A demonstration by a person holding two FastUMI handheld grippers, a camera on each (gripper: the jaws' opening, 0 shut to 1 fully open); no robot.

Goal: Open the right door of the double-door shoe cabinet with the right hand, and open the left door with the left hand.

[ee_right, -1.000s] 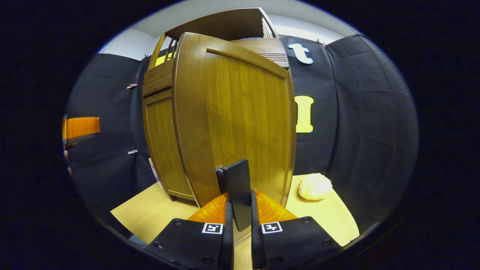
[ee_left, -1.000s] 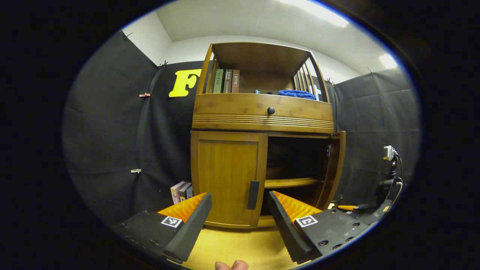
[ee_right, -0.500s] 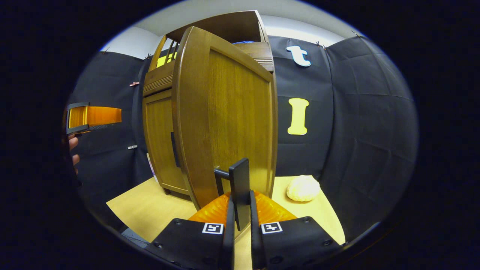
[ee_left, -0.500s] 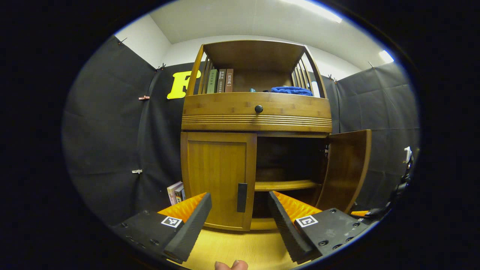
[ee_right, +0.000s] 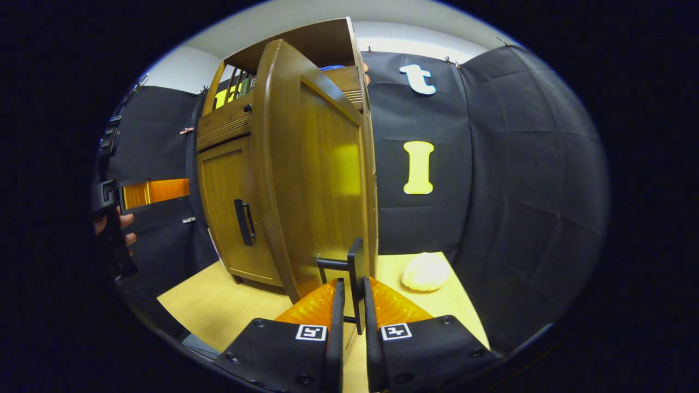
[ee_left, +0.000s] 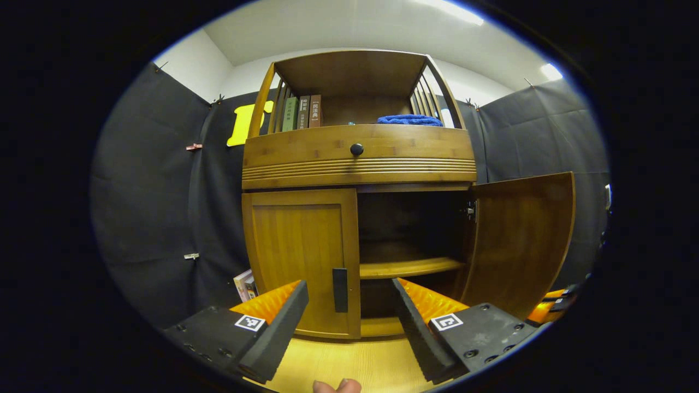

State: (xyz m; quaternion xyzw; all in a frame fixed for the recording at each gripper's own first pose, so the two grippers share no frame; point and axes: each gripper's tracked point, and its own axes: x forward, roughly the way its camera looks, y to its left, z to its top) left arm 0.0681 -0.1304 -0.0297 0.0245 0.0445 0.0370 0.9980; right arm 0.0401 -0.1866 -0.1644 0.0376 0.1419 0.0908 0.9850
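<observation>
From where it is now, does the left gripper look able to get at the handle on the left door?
Probably yes. The left gripper is open and faces the left door's handle, which shows between its jaws with nothing in front of it. The right door stands swung open, off to the side.

In the left gripper view, the open right door (ee_left: 519, 240) covers most of the right hand-held gripper (ee_left: 549, 305), leaving a sliver at the door's lower edge. The cabinet's left side hides most of the books (ee_left: 244, 284) standing beside it. The book spines (ee_left: 301, 112) on the top shelf are too small to read. Deep inside, the cabinet interior (ee_left: 409, 224) is too dark to tell.

In the right gripper view, the door handle (ee_right: 355, 278) runs down between the fingers (ee_right: 336, 305), its lower end hidden.
</observation>
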